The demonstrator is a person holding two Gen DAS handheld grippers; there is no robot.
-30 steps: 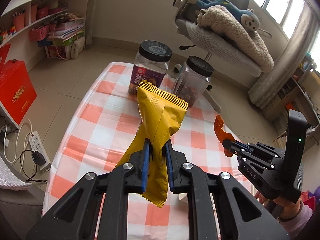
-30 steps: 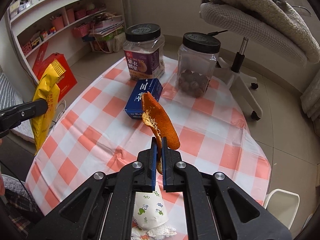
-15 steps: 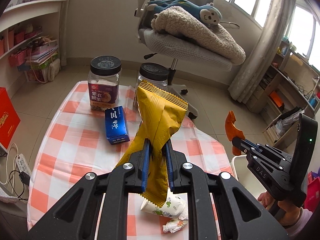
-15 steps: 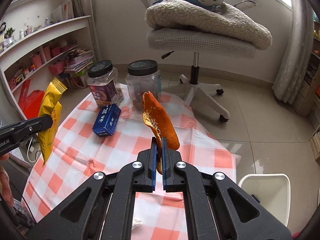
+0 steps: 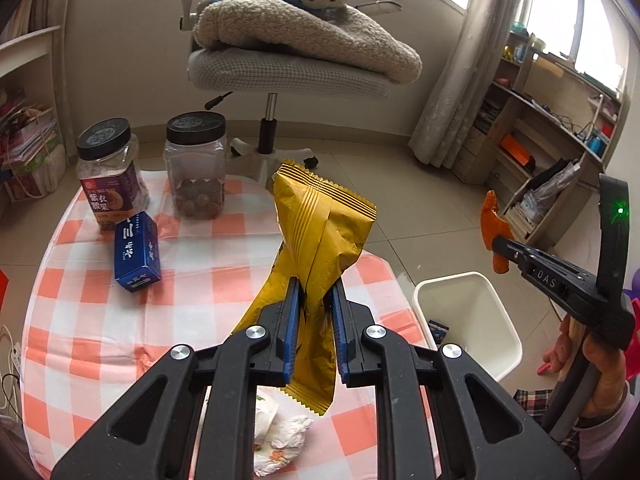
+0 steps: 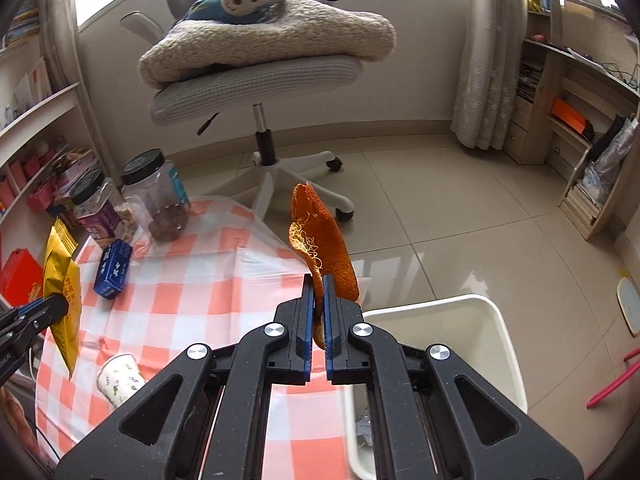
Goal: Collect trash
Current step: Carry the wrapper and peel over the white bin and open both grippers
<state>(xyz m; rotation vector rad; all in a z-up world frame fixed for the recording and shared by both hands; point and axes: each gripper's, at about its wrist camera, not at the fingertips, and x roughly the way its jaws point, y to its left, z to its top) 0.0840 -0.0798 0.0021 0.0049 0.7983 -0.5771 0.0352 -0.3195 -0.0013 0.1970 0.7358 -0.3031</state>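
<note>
Both grippers [image 5: 314, 292] [image 6: 316, 292] clamped — raised.

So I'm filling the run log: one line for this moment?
left tongs: shut on crinkled yellow foil wrapper | right tongs: shut on curled orange peel | white plastic bin: beside table, nothing dropped yet

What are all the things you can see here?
snack wrapper: one, yellow, pinched in the left gripper above the table
orange peel: one, orange, pinched in the right gripper
bin: one, white, on the floor beside the table
paper cup: one, white with green print, lying on the table
small box: one, blue, on the table
jars: two, clear with black lids, far table edge
tablecloth: one, orange and white checks
office chair: one, grey, holding a blanket and blue plush monkey
left gripper: black, shut
right gripper: black, shut
</note>
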